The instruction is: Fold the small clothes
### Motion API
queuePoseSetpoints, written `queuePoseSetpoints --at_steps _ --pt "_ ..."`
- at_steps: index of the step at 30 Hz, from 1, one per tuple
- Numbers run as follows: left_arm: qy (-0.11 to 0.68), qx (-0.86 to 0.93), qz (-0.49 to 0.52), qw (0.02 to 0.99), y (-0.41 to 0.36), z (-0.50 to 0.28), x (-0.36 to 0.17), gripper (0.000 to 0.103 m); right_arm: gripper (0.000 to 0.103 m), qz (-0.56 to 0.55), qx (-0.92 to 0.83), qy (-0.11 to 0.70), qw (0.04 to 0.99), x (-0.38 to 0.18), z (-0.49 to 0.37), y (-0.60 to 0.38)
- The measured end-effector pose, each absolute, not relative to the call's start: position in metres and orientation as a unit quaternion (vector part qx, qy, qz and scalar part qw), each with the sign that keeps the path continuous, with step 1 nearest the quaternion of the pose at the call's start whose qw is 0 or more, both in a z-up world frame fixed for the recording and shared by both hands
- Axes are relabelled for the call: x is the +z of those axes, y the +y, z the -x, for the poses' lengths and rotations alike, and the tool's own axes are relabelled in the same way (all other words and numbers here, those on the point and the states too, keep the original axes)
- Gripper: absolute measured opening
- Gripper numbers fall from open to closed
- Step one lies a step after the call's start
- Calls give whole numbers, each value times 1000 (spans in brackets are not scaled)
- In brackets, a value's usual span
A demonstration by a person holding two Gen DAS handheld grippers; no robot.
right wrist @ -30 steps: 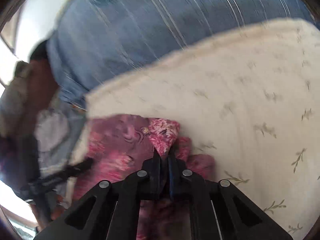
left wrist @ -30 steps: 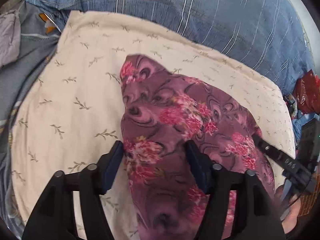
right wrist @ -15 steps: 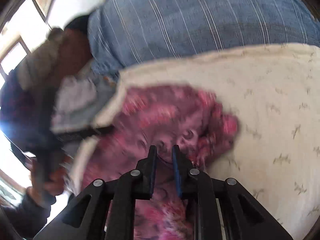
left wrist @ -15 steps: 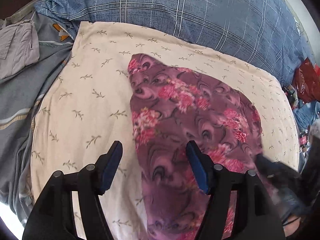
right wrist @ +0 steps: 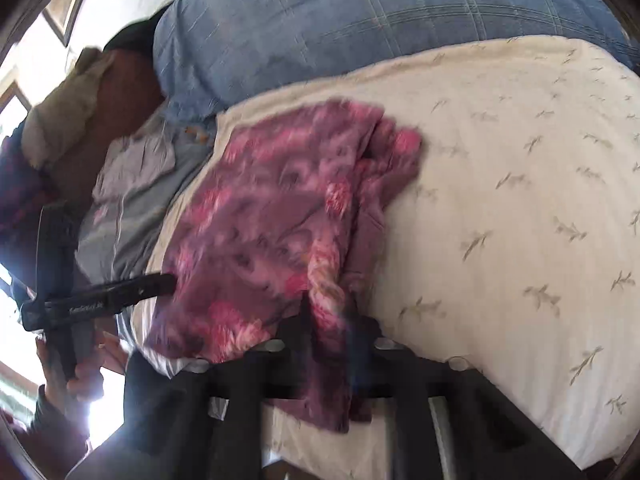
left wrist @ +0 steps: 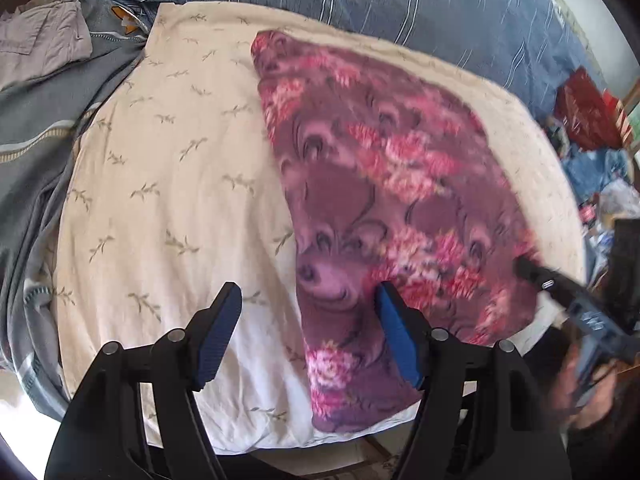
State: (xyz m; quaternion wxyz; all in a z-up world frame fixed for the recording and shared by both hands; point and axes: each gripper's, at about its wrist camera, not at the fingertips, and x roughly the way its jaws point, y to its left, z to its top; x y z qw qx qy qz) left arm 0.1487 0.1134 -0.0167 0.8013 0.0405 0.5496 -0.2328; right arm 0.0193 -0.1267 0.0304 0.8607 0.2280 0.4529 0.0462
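Floral cloth (left wrist: pixel 384 200) now spread flatter across the cushion's (left wrist: pixel 168 184) right half, trailing over its near edge. Right gripper (right wrist: pixel 332 320) clamped on the cloth's near hem, jaws having just parted slightly. Left gripper (left wrist: pixel 308 332) apart, empty, drawn back over the near edge. Cloth looks ready for the first fold.

Cream pillow (left wrist: pixel 168 184) with small leaf sprigs lies on blue plaid bedding (left wrist: pixel 400 4). Grey garments (left wrist: pixel 36 92) piled at its left edge. Red bag (left wrist: pixel 588 112) and mixed clutter at far right.
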Motion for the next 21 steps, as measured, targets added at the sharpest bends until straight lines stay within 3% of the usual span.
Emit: queuePoseSetpoints --at_steps 2,6,9,15,18,20,21 --pt "555 -227 -50 799 110 -145 -29 71 12 -222 44 428 875 40 -10 -125" --pt "552 -223 -51 802 108 -145 -32 76 13 -236 22 471 850 8 -17 -135" --pt "543 -247 -33 802 116 -140 -10 72 28 -252 16 469 846 22 -15 -145" --pt "464 -251 -42 848 98 -152 40 72 28 -213 47 386 896 70 -19 -136" --pt "484 -239 -54 840 81 -173 21 72 28 -184 48 409 893 58 -40 -122" --pt "502 -226 -69 832 77 -175 -4 74 22 -139 20 446 884 35 -57 -113" --pt "511 -226 -67 826 75 -178 -16 77 26 -130 11 458 879 25 -62 -113"
